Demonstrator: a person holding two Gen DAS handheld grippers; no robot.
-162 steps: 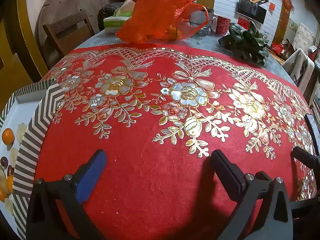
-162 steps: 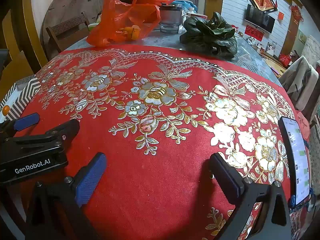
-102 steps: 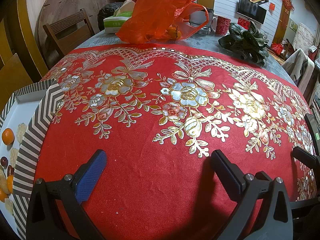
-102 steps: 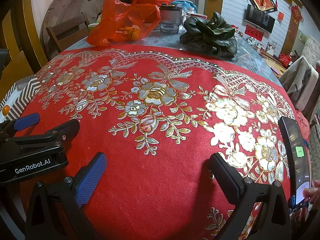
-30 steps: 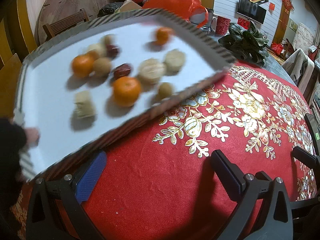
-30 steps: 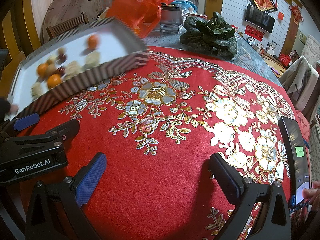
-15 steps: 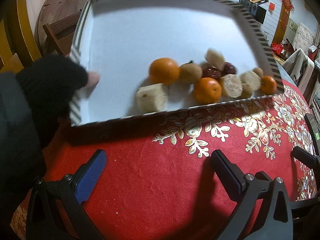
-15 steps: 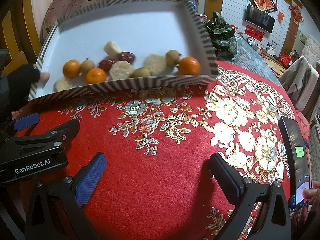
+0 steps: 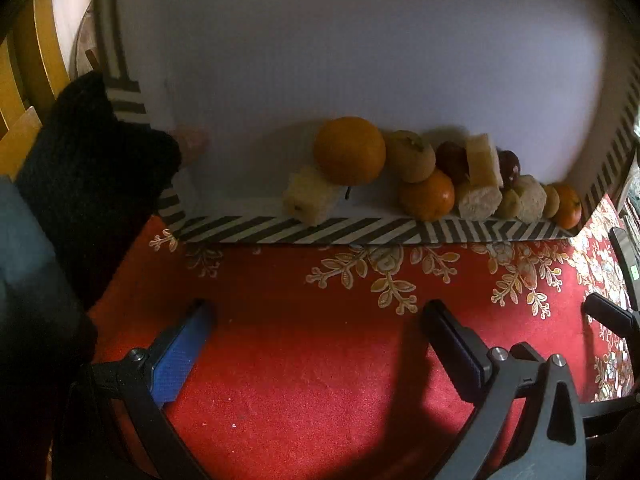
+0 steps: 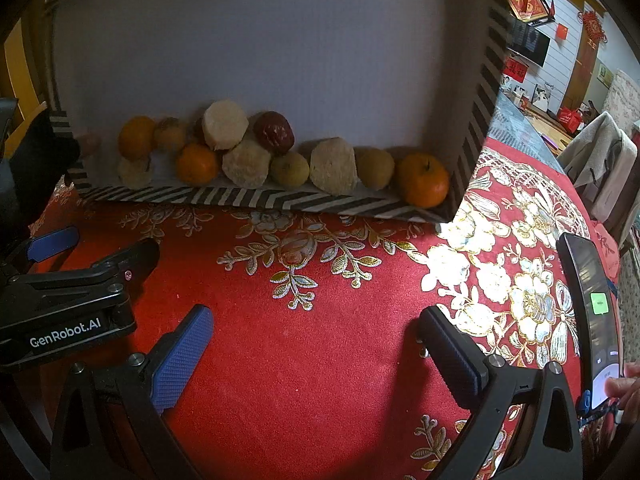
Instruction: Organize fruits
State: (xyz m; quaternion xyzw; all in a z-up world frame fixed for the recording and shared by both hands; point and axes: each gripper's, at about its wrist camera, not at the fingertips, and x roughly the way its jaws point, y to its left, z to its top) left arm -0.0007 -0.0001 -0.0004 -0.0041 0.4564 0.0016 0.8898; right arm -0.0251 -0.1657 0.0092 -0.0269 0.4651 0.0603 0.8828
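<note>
The red tabletop cloth with gold and silver embroidered flowers [image 10: 320,360] fills the near ground of both views. Standing on it is a large white cardboard tray with a black-and-white striped rim [image 10: 256,198], tipped steeply so that its white floor faces the cameras and its long lower wall runs left to right across the cloth. A person's hand in a black knitted glove [image 9: 96,168] grips the tray's left end, a bare fingertip pressed on the white floor.

The fruits lie heaped along that lower wall, straight ahead of both grippers. In the right view the row runs from a small orange mandarin [image 10: 424,185] in the right corner, past pale cut chunks [image 10: 333,171] and yellow-green round fruits, to a wrinkled red date [image 10: 275,129] on top of the pile. In the left view a larger mandarin [image 9: 349,150] sits highest, towards the middle.

The left gripper [image 9: 320,340] and the right gripper [image 10: 316,340] both rest low over the cloth, jaws spread wide and holding nothing. The right gripper appears nearer the corner mandarin, the left nearer the big one. With the tray so tilted, loose fruit could probably roll.

A dark smartphone [image 10: 592,312] stands at the far right, a fingertip touching it.
</note>
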